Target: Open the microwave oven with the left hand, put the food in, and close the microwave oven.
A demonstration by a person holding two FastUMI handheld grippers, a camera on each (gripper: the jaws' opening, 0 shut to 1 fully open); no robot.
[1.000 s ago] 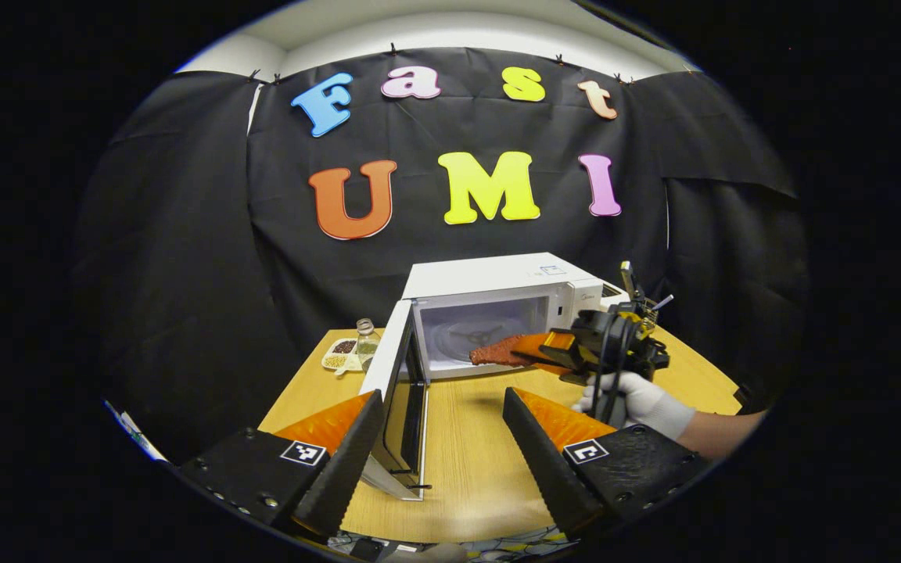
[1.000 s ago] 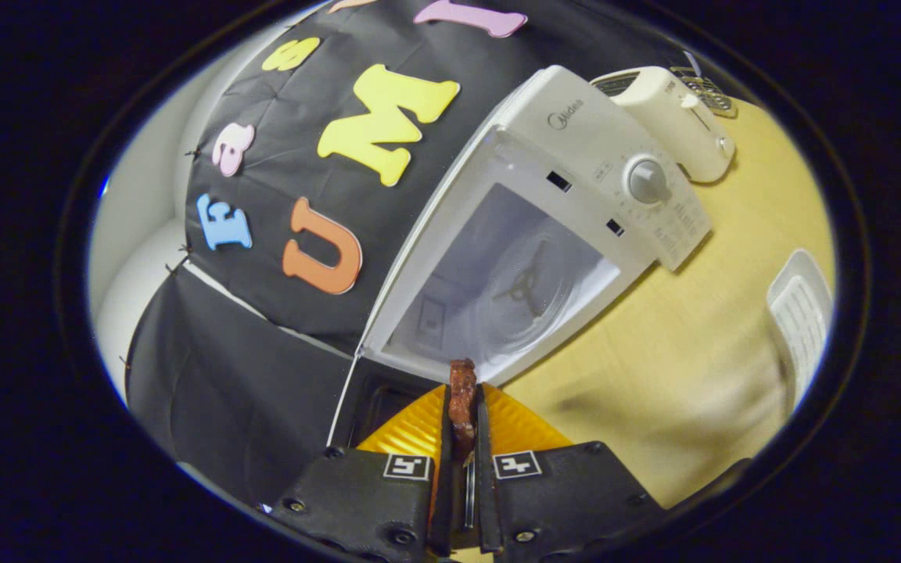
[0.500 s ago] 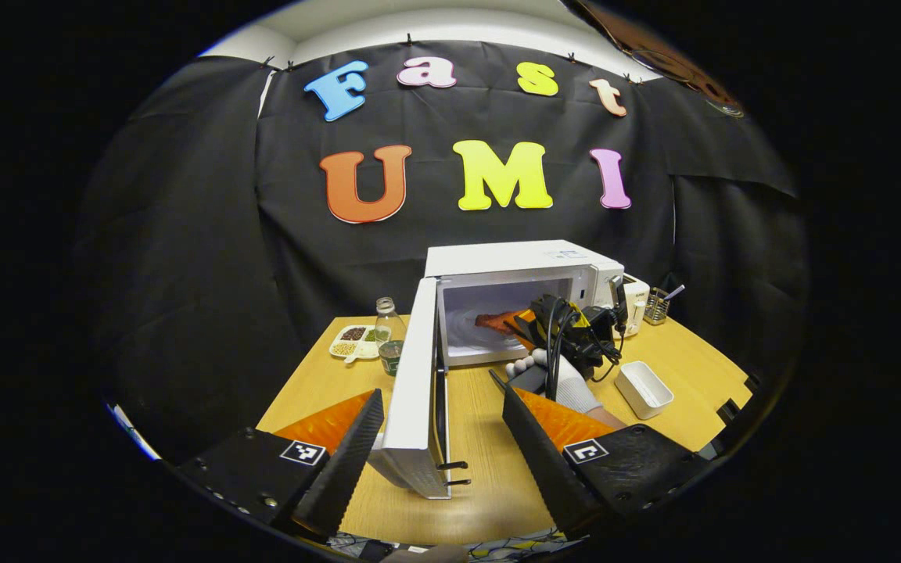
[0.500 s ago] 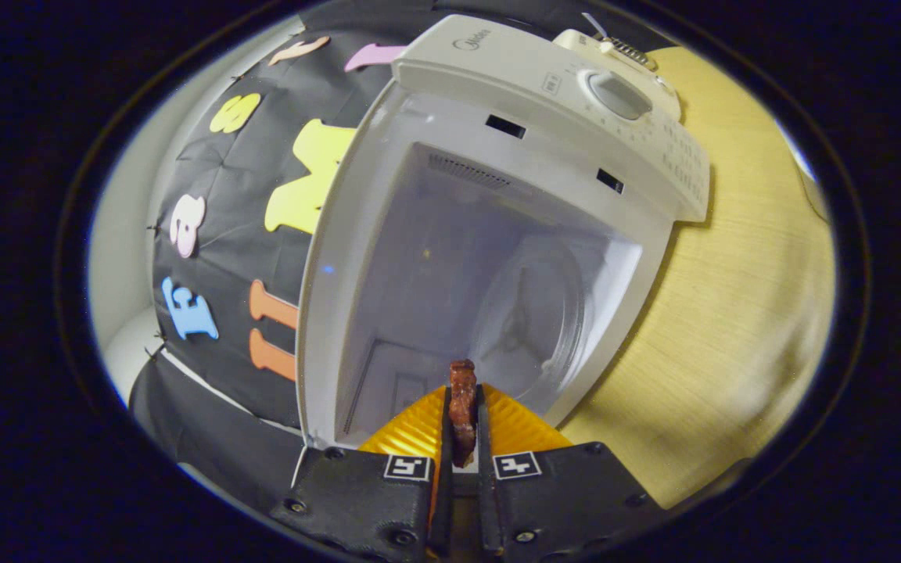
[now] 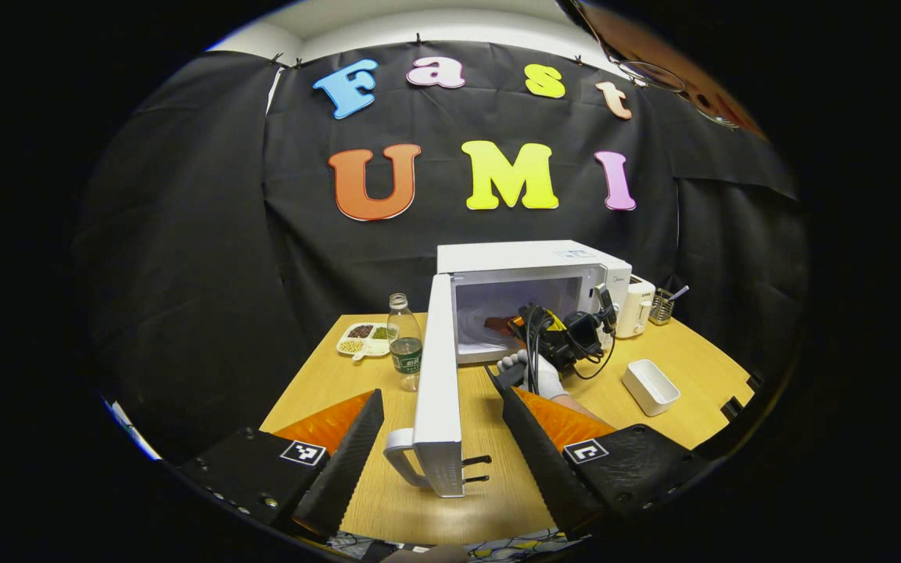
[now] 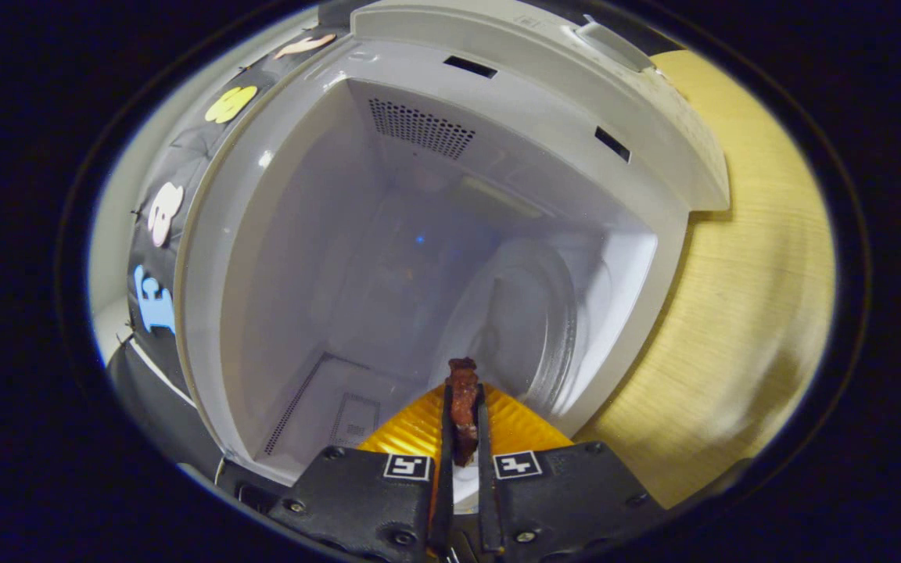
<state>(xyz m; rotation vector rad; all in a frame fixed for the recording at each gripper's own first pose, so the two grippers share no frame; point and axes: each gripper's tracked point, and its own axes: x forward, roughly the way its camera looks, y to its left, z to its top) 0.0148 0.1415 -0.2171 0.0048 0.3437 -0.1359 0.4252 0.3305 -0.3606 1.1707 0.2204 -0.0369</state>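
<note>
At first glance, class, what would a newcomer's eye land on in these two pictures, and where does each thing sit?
The white microwave at the back of the wooden table, its door swung wide open toward the camera. Next, the right gripper reaching into the oven's cavity, shut on a reddish-brown piece of food just above the glass turntable. The left gripper hangs open near the door's handle.

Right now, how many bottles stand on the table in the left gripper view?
1: the bottle stands upright left of the open microwave door, beside the divided snack tray. Others may be hidden behind the door.
</note>
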